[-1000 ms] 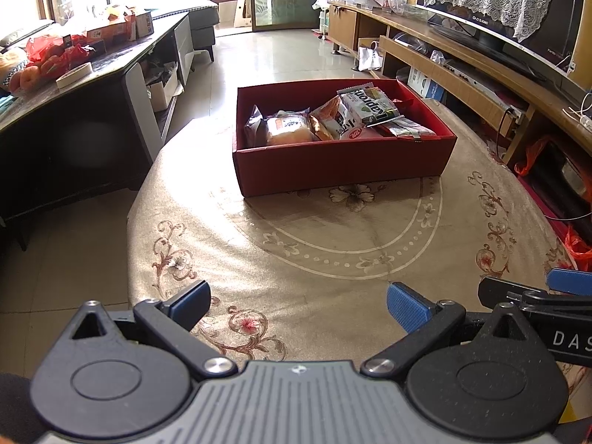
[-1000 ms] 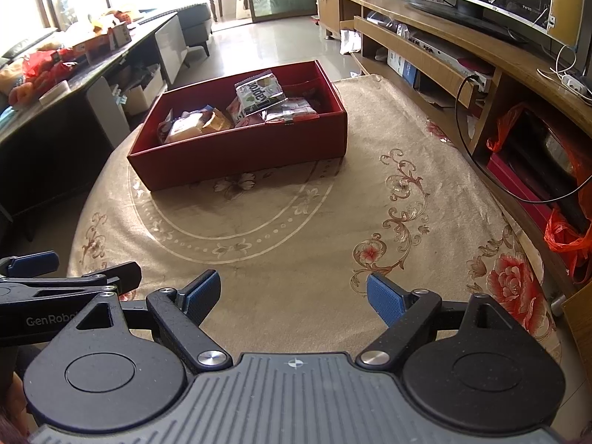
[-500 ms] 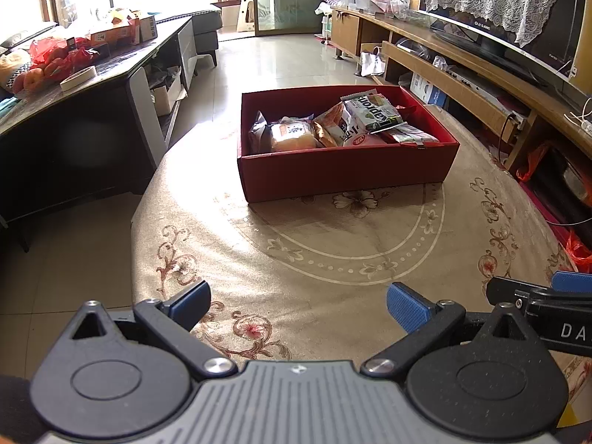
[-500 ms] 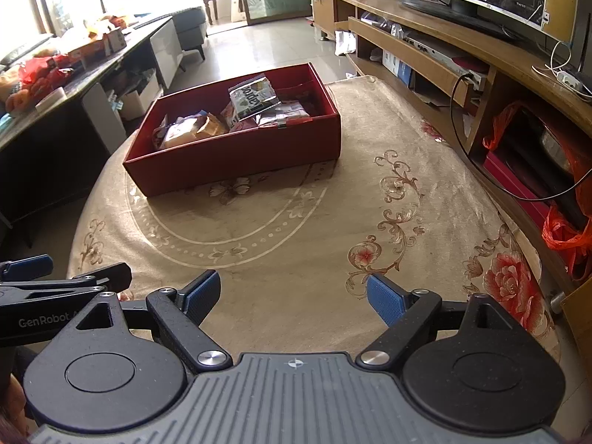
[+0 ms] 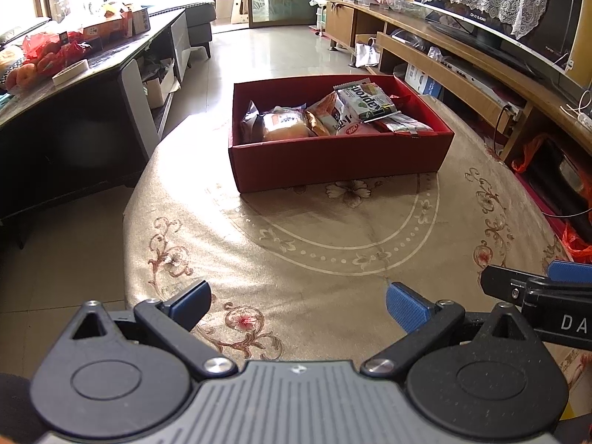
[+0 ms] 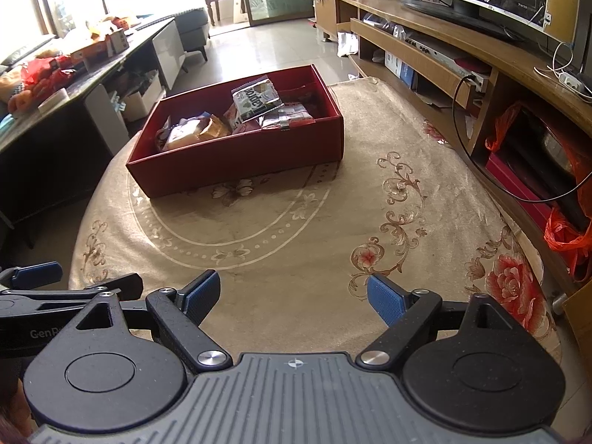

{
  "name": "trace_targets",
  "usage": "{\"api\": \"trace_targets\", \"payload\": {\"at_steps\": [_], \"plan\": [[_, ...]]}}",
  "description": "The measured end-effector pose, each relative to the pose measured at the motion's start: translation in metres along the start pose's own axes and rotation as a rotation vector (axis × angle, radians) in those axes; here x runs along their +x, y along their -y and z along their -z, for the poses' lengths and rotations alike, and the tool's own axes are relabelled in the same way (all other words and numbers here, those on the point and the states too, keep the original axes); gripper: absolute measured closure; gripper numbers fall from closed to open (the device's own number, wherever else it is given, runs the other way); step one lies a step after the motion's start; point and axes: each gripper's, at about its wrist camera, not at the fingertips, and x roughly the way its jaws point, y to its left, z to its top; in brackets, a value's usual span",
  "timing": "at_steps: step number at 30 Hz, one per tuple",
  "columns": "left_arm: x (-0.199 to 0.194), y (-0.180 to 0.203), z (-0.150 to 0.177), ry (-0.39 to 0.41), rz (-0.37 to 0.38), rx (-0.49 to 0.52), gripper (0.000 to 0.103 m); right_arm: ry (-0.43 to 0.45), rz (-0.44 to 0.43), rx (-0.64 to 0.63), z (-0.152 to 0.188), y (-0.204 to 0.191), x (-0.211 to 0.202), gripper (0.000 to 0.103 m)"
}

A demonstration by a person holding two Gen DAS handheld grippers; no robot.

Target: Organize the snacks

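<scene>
A red box [image 5: 333,159] stands at the far side of the round table and holds several snack packets: a bread pack [image 5: 285,129], an orange packet [image 5: 325,118] and a green-and-white packet [image 5: 368,101] on top. It also shows in the right wrist view [image 6: 240,155]. My left gripper [image 5: 298,305] is open and empty, low over the near table edge. My right gripper [image 6: 294,296] is open and empty beside it, well short of the box.
The table wears a beige floral cloth [image 5: 314,244]. A dark side table [image 5: 74,85] with fruit and boxes stands on the left. A wooden TV bench [image 6: 481,59] with cables runs along the right. Tiled floor lies beyond.
Both grippers have drawn back slightly and risen, so the box looks a little farther off. Both stay open and empty.
</scene>
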Motion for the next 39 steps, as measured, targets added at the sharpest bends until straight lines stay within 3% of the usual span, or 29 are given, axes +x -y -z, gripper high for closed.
{"api": "trace_targets", "payload": {"at_steps": [14, 39], "plan": [[0.0034, -0.0019, 0.0011, -0.011, 0.000, -0.015, 0.004, -0.002, 0.000, -0.002, 0.0003, -0.0004, 0.0006, 0.012], [-0.0033, -0.0024, 0.0018, 0.091, -0.030, -0.005, 0.003, -0.001, -0.002, -0.009, 0.0000, -0.0003, 0.0014, 0.012]]}}
